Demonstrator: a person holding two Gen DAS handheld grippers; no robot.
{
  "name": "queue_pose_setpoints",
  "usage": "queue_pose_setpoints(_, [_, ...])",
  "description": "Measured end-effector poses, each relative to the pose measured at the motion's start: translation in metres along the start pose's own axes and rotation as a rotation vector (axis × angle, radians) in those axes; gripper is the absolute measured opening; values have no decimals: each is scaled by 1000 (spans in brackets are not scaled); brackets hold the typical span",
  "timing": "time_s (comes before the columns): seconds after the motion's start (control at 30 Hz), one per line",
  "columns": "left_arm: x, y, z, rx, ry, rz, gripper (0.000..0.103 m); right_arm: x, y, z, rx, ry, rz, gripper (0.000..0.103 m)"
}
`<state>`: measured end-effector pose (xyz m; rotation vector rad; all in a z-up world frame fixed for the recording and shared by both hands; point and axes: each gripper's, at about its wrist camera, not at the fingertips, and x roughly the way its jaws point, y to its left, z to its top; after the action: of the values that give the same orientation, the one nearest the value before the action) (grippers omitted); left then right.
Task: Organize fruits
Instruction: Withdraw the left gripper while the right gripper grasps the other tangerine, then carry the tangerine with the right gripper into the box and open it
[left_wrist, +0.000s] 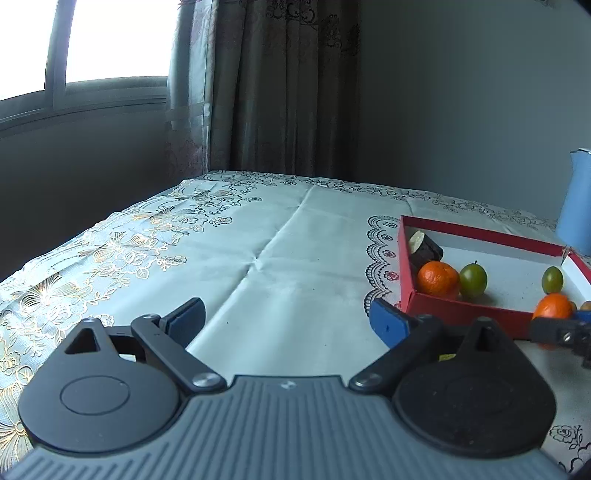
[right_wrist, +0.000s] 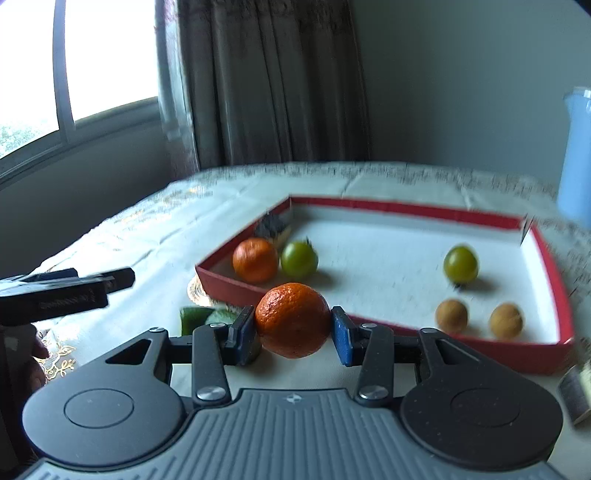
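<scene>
R gripper (right_wrist: 293, 326) clamps tangerine (right_wrist: 293, 319); green thing (right_wrist: 195, 318) half-hidden behind. L gripper (left_wrist: 288, 315) wide, empty.

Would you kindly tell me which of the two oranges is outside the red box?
The orange between the right tool's pads; the other orange lies inside the box.

Bare tablecloth (left_wrist: 280, 280) left of the red box (left_wrist: 461, 314) lies open.

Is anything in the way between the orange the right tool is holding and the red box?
Only the box's low front wall. The right tool grips the tangerine just before that wall of the red box. Past it lies bare floor, between the green fruit and brown fruit.
</scene>
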<state>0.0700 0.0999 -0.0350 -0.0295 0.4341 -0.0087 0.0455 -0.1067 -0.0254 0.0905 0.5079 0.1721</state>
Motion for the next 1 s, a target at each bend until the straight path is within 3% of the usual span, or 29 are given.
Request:
queue_pose_setpoints(0.37, [-3, -7, -1, 39, -3, 39, 95, -38, -11, 6, -26, -101, -41, 43])
queue_pose_setpoints(1.0, [-33, -81, -19, 178, 10, -134, 95, -48, -51, 24, -11, -160, -121, 43])
